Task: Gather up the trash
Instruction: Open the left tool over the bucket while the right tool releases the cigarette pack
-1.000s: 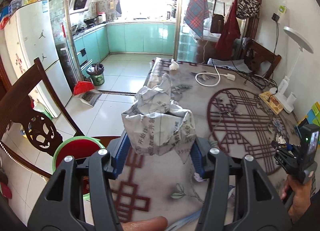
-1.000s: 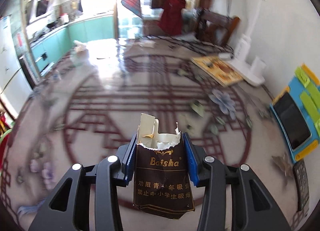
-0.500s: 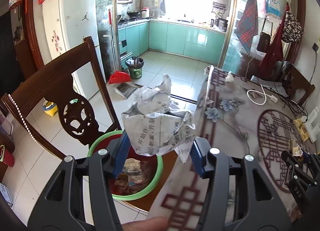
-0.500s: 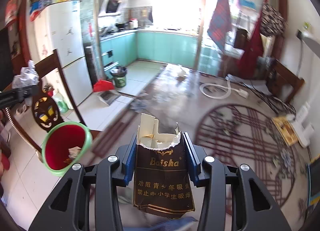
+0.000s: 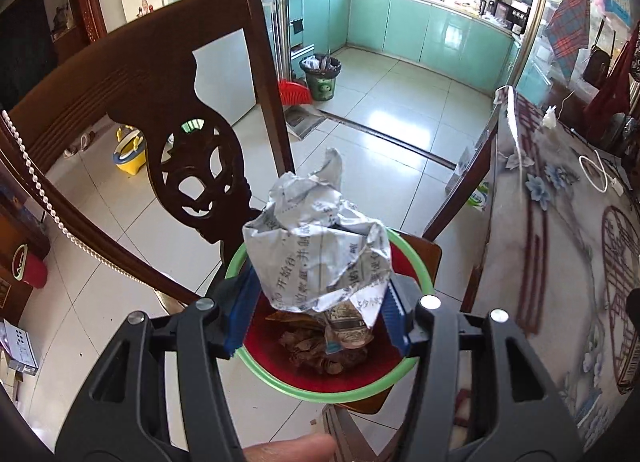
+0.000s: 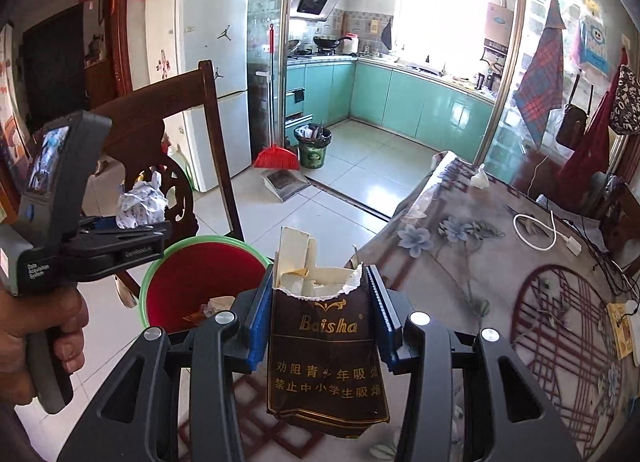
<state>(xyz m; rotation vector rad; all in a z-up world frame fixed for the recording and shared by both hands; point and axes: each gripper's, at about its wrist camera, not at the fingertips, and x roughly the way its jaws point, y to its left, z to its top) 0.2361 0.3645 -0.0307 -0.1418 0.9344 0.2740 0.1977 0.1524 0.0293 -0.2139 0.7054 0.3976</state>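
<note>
My left gripper is shut on a crumpled newspaper ball and holds it right over a red trash bin with a green rim that stands on a chair seat. The bin holds some scraps. My right gripper is shut on a torn brown Baisha cigarette pack, above the table edge, to the right of the same bin. The left gripper with its paper ball also shows in the right wrist view, above the bin's left rim.
A dark wooden chair back rises behind the bin. The patterned table lies to the right with a white cable on it. A red broom and a green floor bin stand by the kitchen door.
Both grippers swung left from the table towards the red bin. The left one now holds the paper ball over the bin. The right one came closer to the bin with the pack.
</note>
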